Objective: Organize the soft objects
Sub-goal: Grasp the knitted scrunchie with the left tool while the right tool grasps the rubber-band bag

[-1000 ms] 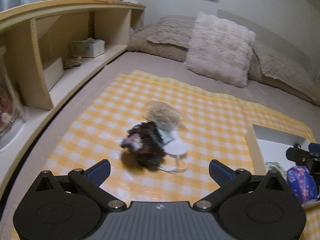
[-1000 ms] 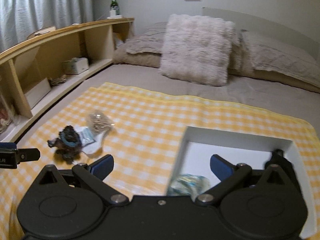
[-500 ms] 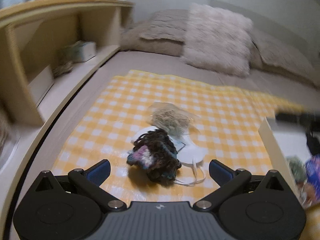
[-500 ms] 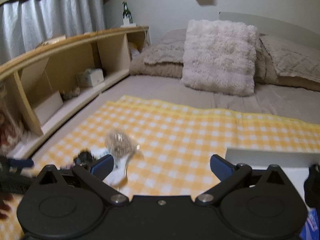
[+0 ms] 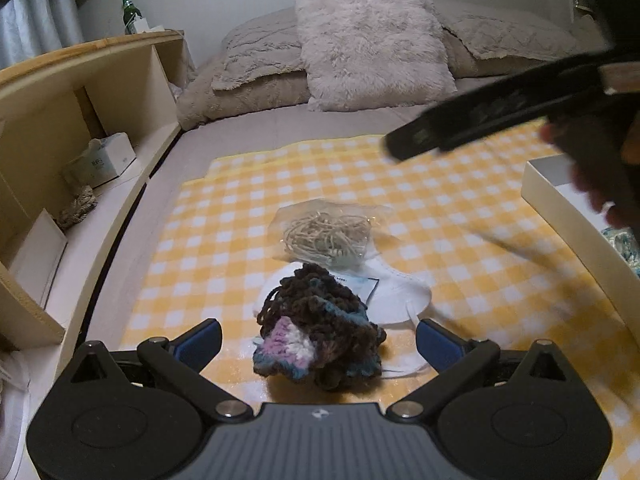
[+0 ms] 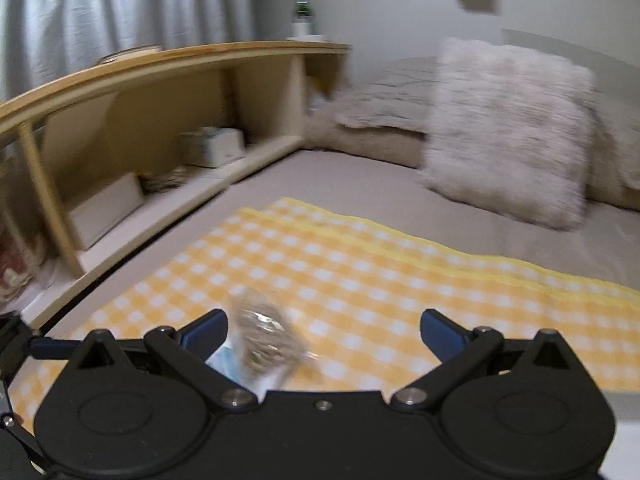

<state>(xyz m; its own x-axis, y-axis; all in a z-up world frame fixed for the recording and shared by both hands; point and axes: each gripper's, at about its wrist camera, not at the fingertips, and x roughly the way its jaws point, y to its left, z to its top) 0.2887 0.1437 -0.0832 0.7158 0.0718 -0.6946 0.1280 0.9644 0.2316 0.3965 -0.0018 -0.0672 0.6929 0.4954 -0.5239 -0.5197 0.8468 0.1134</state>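
Fluffy pillow [image 5: 370, 40], wooden shelf [image 5: 80, 92] (tissue box [image 5: 100, 160] inside), green bottle [image 5: 130, 12]

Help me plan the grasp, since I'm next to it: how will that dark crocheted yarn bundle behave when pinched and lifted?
The crocheted yarn bundle looks loosely looped and crumpled, so it will probably squash between the left hand-held gripper fingers and droop. It seems light. It overlaps the white face mask, whose ear loop lies alongside, so that might snag and drag.

dim, fisheye-warped; right view motion-blurred
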